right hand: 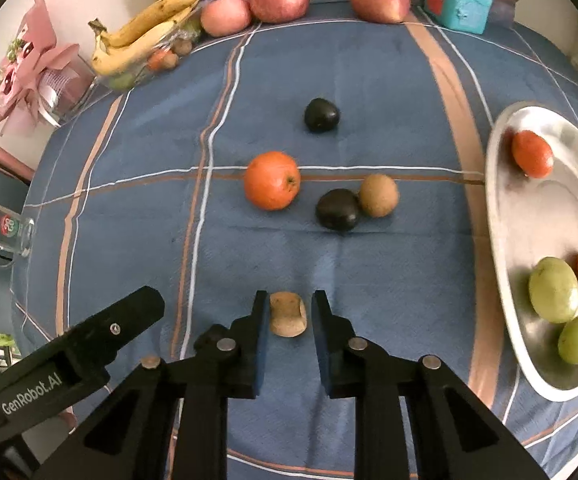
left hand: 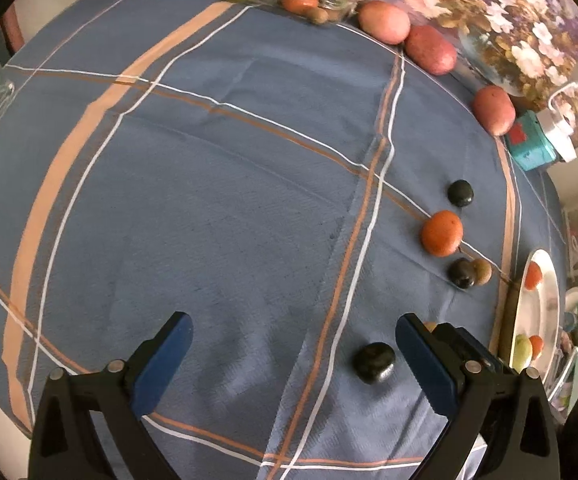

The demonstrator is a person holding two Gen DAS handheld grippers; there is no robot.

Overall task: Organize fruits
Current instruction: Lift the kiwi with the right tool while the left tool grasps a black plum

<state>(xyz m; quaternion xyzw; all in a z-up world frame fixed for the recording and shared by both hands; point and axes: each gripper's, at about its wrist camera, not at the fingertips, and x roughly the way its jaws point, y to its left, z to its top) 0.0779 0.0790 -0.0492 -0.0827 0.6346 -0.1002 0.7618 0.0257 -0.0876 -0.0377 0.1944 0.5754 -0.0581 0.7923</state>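
Right gripper (right hand: 288,312): fingers part-closed around a brown kiwi (right hand: 287,314) at lower centre of the right wrist view, a sliver of gap visible each side; contact cannot be confirmed. Kiwi: light, fuzzy skin gives good grip, flesh soft, bruises if squeezed; take across the short middle.

Left gripper (left hand: 293,344): fingers wide apart, holding nothing; dark plum (left hand: 373,361) lies just inside its right finger. Plum: smooth, slippery, rolls easily.

Outward on the bench (right hand: 369,80): orange (right hand: 272,180), second plum (right hand: 337,209) touching second kiwi (right hand: 378,195), third plum (right hand: 321,115).

Metal tray (right hand: 501,240), right edge: tangerines and green fruits.
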